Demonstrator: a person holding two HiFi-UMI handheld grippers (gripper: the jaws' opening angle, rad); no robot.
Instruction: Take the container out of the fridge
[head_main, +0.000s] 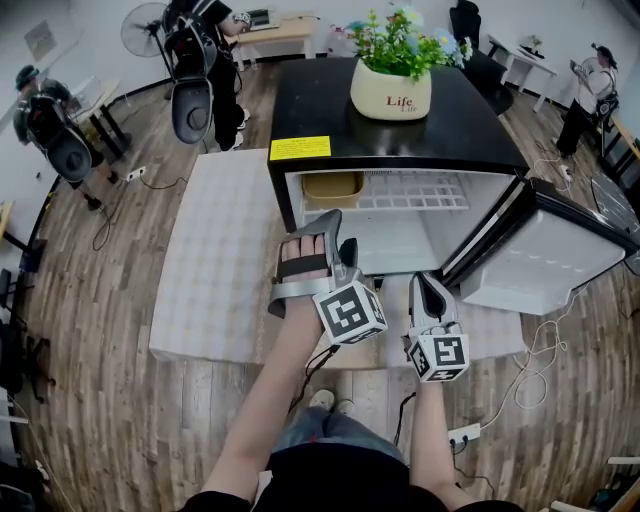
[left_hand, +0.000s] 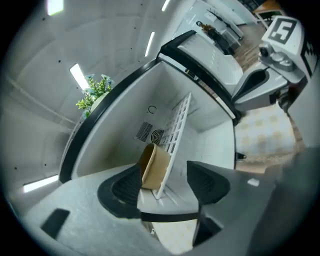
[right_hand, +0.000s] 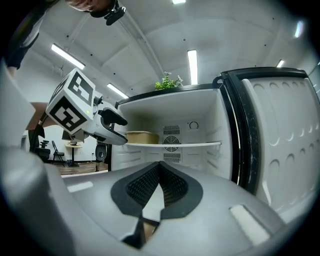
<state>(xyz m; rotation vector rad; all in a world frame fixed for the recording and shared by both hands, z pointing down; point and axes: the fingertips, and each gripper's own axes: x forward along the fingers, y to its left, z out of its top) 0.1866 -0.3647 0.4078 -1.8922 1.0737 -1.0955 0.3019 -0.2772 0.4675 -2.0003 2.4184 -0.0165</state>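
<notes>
A tan container sits on the white wire shelf at the left of the open black fridge. My left gripper reaches toward the fridge opening just below the shelf, jaws open. In the left gripper view the container shows between the open jaws of that gripper, farther in and apart from the pads. My right gripper hangs lower at the fridge's front, shut on nothing. From the right gripper view, the container rests on the shelf behind the left gripper.
The fridge door stands open to the right. A potted plant sits on the fridge top, near a yellow label. A pale mat lies under the fridge. Cables and a power strip lie on the floor; people stand in the background.
</notes>
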